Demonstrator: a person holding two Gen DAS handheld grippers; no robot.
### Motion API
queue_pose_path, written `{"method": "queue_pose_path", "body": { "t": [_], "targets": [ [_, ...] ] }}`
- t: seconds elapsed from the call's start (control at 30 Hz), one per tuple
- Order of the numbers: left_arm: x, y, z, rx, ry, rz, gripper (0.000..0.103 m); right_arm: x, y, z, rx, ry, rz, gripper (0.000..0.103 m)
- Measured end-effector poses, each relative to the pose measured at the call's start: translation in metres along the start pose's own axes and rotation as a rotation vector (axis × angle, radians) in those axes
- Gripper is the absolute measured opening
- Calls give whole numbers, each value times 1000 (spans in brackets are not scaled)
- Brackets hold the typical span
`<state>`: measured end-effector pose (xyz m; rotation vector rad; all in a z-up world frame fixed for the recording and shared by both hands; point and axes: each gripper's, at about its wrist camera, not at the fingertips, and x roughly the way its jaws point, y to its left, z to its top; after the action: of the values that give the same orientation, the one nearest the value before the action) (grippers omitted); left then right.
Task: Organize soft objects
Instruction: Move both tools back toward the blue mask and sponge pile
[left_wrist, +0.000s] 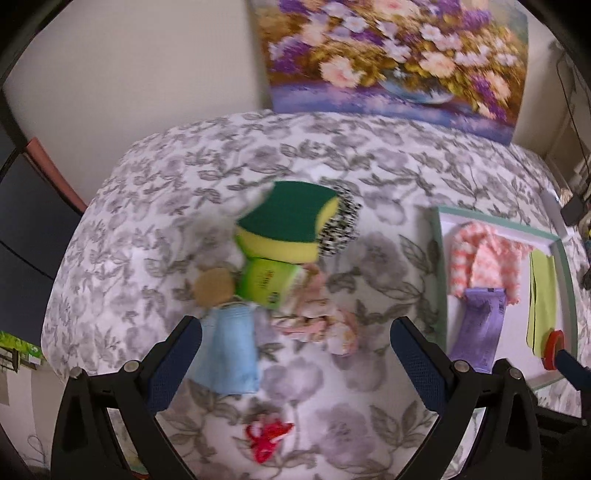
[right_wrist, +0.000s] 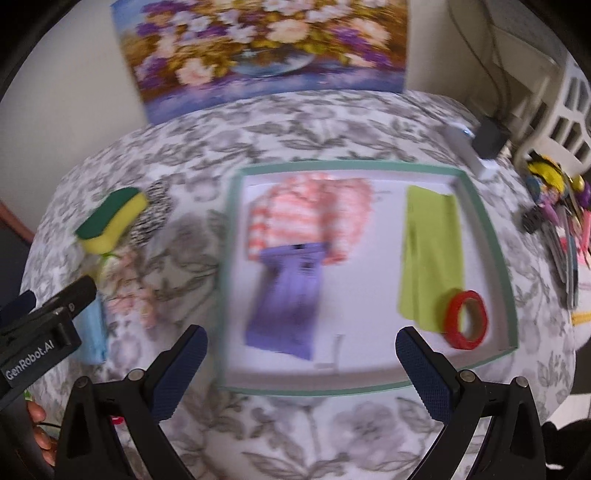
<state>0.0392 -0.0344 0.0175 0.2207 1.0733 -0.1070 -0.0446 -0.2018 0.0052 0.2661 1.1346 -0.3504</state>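
Left wrist view: the left gripper (left_wrist: 295, 347) hangs spread wide and empty over the flowered tabletop (left_wrist: 369, 177), aimed at an unsorted pile. Nearest its fingers lie a blue cloth (left_wrist: 229, 350) and a pink floral cloth (left_wrist: 317, 321); just beyond are a green packet (left_wrist: 266, 282), a tan round pad (left_wrist: 214, 286), a sponge (left_wrist: 288, 225) stacked on top, and a black-and-white cloth (left_wrist: 341, 225) touching it. A red scrap (left_wrist: 267, 437) lies apart, close under the gripper. Judgement: this gripper is lined up to take something from the pile, likely one of the two nearest cloths.

Right wrist view: the right gripper (right_wrist: 301, 363) is likewise released, holding nothing, poised above the near rim of the tray (right_wrist: 480, 206). Inside the tray rest a pink-striped cloth (right_wrist: 303, 210), a purple packet (right_wrist: 288, 295) overlapping it, a green cloth (right_wrist: 432, 251) and red tape (right_wrist: 466, 319) at its corner. The tray evidently serves as the collection point; the sorting appears roughly half done. Both views are blurred.
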Motion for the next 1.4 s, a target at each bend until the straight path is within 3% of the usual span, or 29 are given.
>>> {"method": "queue_pose_path", "body": {
  "t": [0.2, 0.67, 0.97, 1.4],
  "targets": [
    [-4, 37, -7, -30, -28, 22, 102, 1, 40, -5, -63, 21, 47, 103],
    [42, 142, -51, -213, 84, 60, 102, 22, 122, -25, -199, 117, 162, 103],
    [55, 166, -64, -280, 117, -5, 102, 40, 153, -36, -268, 197, 198, 103],
    [66, 164, -69, -258, 165, -41, 102, 62, 191, -61, -447, 300, 223, 103]
  ]
}}
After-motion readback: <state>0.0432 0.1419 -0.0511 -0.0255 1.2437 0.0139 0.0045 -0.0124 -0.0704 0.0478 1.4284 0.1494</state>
